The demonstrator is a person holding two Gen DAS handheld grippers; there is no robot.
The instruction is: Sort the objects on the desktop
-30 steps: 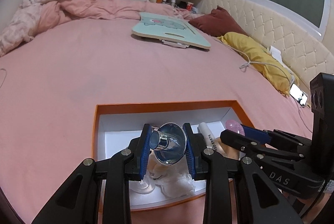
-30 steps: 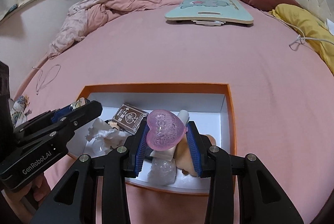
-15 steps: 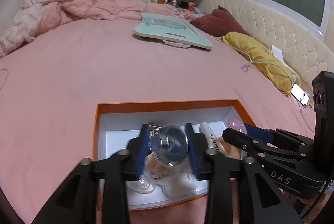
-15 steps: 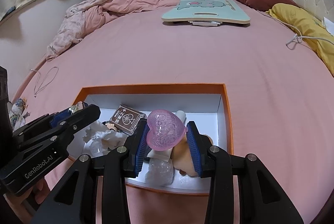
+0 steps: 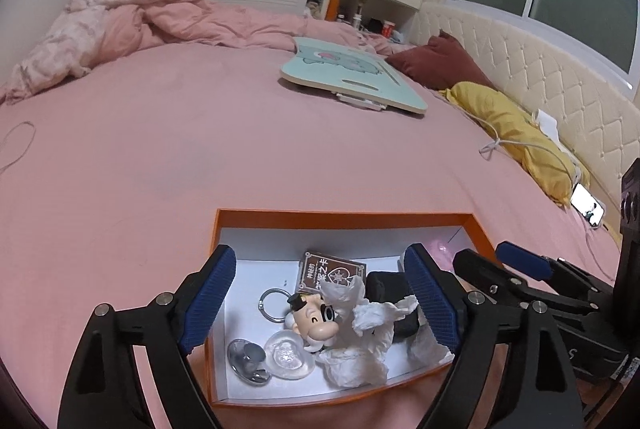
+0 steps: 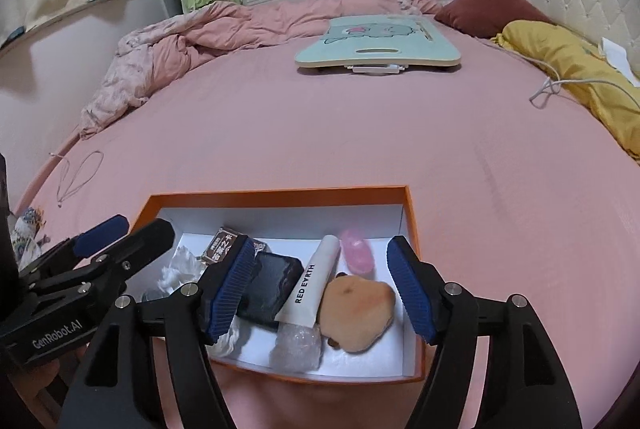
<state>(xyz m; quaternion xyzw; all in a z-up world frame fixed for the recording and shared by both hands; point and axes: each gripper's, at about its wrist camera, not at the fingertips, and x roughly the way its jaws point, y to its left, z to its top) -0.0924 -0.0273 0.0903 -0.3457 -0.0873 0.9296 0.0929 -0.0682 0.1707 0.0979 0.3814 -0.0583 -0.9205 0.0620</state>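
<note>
Clutter fills the orange box (image 5: 276,217) lying on the pink bed (image 5: 160,149), and much of it overlaps. The left gripper (image 5: 320,293) hangs over the box with its fingers spread wide, having just been opening, and nothing sits between them; the silvery funnel-shaped piece (image 5: 246,359) lies on the box floor near the front left corner, beside a clear disc (image 5: 288,351) whose markings are too faint to read. A crumpled tissue (image 5: 360,333) covers part of the cartoon figure keychain (image 5: 312,317) and part of the black case (image 5: 390,289) behind it. The brown card box (image 5: 330,273) shows print too small to read. The right gripper (image 6: 322,283) also stands with its fingers apart, just opened, gripping nothing; the pink heart (image 6: 356,251) lies at the back of the box, seen edge-on, so its shape is hard to tell. The white tube (image 6: 314,285) rests slanted between the black case and a tan plush (image 6: 358,311), its lower end over a clear wrinkled lump (image 6: 296,347) that cannot be identified. The box's near right corner is hidden by the right finger.
</note>
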